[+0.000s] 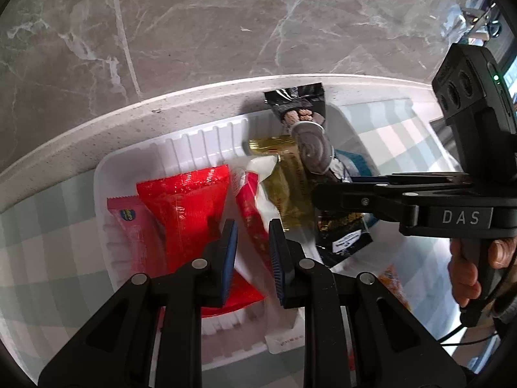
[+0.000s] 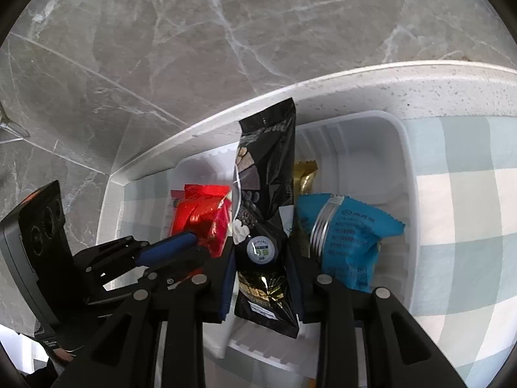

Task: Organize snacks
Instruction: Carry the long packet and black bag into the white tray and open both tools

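Observation:
A white plastic tray (image 1: 200,139) sits on a checked cloth and holds snack packets. My left gripper (image 1: 252,252) is open and empty, low over a red packet (image 1: 190,207) and a pink packet (image 1: 135,229) in the tray's left part. My right gripper (image 2: 260,278) is shut on a black snack packet (image 2: 268,181) and holds it upright over the tray (image 2: 400,148). That packet also shows in the left wrist view (image 1: 300,106), beside a gold packet (image 1: 284,174). A blue packet (image 2: 349,236) lies right of it, a red one (image 2: 203,216) to the left.
The checked cloth (image 2: 458,177) covers a white speckled table whose edge (image 1: 106,123) runs behind the tray. Grey marble floor (image 1: 226,22) lies beyond. An orange packet (image 1: 392,281) lies on the cloth outside the tray. The left gripper (image 2: 168,249) shows at lower left in the right wrist view.

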A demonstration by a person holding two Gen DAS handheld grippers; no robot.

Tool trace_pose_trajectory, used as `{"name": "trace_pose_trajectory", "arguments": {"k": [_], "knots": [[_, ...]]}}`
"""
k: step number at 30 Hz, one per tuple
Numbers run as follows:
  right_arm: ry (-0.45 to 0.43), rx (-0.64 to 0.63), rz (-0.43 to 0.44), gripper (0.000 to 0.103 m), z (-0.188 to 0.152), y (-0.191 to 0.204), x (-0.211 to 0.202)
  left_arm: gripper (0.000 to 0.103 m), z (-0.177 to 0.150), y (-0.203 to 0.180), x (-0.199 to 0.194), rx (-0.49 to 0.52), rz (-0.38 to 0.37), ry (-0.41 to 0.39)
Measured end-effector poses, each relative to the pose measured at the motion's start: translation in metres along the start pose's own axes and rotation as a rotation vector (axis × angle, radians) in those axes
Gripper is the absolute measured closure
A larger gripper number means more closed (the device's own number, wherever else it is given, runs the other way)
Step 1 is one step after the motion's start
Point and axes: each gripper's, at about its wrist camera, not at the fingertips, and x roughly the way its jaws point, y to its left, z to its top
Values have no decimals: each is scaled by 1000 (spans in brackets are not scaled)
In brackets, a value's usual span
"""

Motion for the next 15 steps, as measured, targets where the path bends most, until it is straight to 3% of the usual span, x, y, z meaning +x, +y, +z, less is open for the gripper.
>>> {"name": "trace_pose_trajectory", "arguments": {"k": [6, 10, 15], "knots": [[-11, -41, -26, 68, -1, 7, 0, 84, -1, 0, 0, 1, 9, -12], [-39, -73, -45, 53, -1, 17, -6, 84, -2, 2, -6, -6, 7, -25], [-67, -91, -44, 53, -3, 22, -20, 84, -3, -1, -18, -3, 14, -51]]}}
